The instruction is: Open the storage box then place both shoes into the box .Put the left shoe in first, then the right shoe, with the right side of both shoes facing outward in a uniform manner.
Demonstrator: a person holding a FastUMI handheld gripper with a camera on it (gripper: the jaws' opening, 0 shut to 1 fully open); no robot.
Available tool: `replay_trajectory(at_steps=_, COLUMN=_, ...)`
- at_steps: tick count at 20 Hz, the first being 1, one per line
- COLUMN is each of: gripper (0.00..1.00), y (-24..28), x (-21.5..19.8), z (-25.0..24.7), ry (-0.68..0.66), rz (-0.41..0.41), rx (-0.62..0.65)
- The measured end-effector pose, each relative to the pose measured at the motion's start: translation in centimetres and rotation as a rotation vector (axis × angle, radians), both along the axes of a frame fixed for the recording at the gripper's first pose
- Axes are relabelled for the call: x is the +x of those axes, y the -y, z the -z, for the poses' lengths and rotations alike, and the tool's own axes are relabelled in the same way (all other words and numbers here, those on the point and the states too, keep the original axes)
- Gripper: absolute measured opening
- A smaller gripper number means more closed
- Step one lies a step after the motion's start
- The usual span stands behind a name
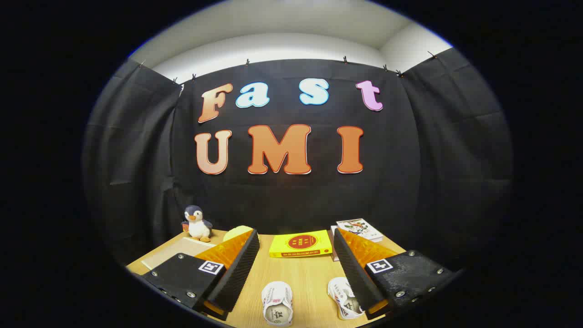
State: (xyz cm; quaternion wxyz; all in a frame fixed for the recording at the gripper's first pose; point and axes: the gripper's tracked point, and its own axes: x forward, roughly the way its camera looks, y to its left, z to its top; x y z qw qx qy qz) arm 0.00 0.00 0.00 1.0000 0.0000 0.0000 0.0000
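Two white shoes lie on the wooden table [300, 273] low between my fingers. One shoe [277, 303] sits near the middle of the gap, heel end toward me. The other shoe [344, 297] lies to its right, partly hidden behind my right finger [360, 269]. My gripper [296, 237] is open and held above the table, with nothing between the fingers. My left finger [237, 269] stands well apart from the middle shoe.
A yellow book [300, 245] lies flat beyond the fingers. A second book [360, 228] with a picture cover lies behind it to the right. A plush penguin [197, 223] stands at the back left beside a pale board [175, 253] and a yellowish object [237, 232].
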Motion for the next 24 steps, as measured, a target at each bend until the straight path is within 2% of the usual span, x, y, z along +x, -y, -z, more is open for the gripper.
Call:
replay_trajectory(at_steps=4, gripper=0.98, y=-0.8, x=1.0, z=-0.3, ry=-0.006, rz=-0.054, rx=-0.009)
replay_trajectory(at_steps=10, gripper=0.98, y=-0.6, x=1.9, z=0.7, ry=-0.037, rz=-0.084, rx=-0.026)
replay_trajectory(at_steps=13, gripper=0.98, y=-0.5, x=2.1, z=1.4, ry=-0.053, rz=-0.097, rx=-0.017)
replay_trajectory(at_steps=17, gripper=0.98, y=-1.7, x=2.2, z=3.3, ry=-0.111, rz=-0.154, rx=0.015)
replay_trajectory(at_steps=21, gripper=0.98, y=-3.7, x=2.6, z=6.8, ry=-0.235, rz=-0.241, rx=0.115)
replay_trajectory(at_steps=24, gripper=0.98, y=-6.0, x=2.8, z=10.4, ry=-0.379, rz=-0.343, rx=0.254)
